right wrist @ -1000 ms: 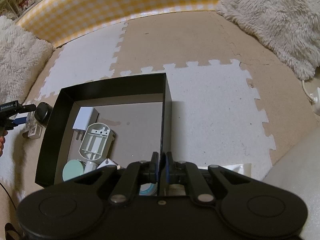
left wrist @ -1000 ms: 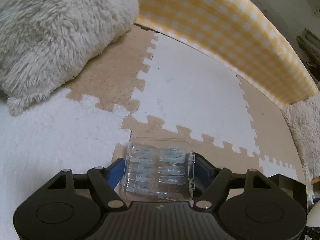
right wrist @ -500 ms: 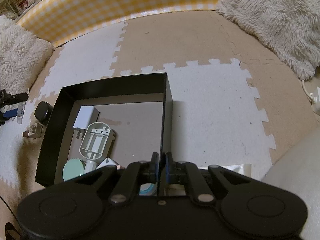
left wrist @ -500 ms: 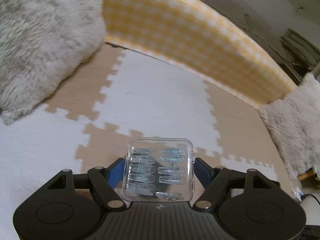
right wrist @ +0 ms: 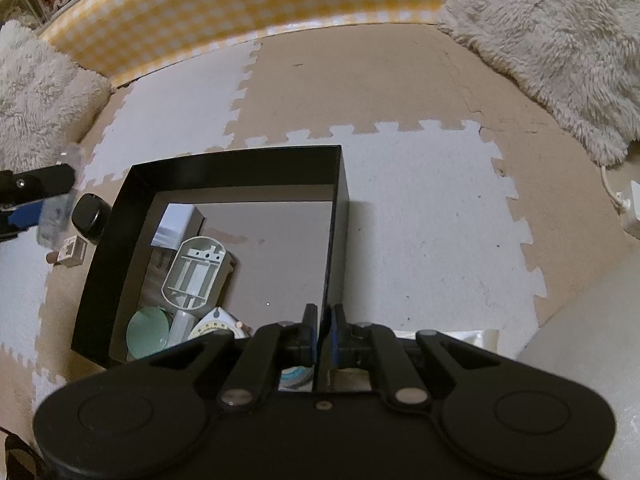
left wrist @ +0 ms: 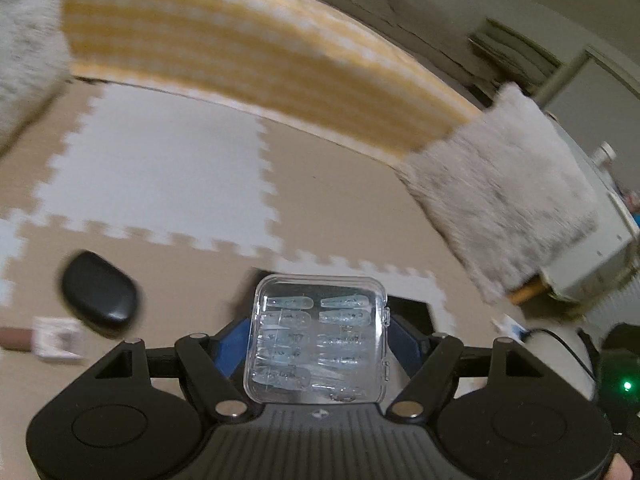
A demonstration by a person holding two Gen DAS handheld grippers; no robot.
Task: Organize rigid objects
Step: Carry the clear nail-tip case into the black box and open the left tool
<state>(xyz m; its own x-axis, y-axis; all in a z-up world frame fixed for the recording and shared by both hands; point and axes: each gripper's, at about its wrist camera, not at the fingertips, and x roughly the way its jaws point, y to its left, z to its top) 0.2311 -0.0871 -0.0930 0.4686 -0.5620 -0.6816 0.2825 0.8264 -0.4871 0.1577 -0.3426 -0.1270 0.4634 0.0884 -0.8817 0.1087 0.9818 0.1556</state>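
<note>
Your left gripper (left wrist: 320, 336) is clamped on a clear plastic case (left wrist: 318, 338) of blue-tinted press-on nails, its blue pads pressing the case's two long sides, and the case sits flat between the fingers, off the floor. That view is blurred; below and to the left of the case a rounded black object (left wrist: 98, 292) lies on the foam floor mat (left wrist: 160, 184), with a small white box (left wrist: 56, 338) just beside it. Your right gripper (right wrist: 324, 334) is pinched nearly closed on the right-hand wall of the open black box (right wrist: 236, 164), close to the near corner, one finger inside the box and one outside. The box rests on the mat and holds a white charger plug (right wrist: 176, 220), a pale green oval plastic part (right wrist: 198, 274) lying against the plug, a mint-green round lid (right wrist: 148, 332) and a few more items partly hidden behind your right gripper. In the right wrist view your left gripper shows at the far left edge, just outside the box's left wall, above the black object. A yellow checked barrier (right wrist: 248, 4) runs along the mat's far edge, with shaggy white cushions (right wrist: 560, 40) at either end.
</note>
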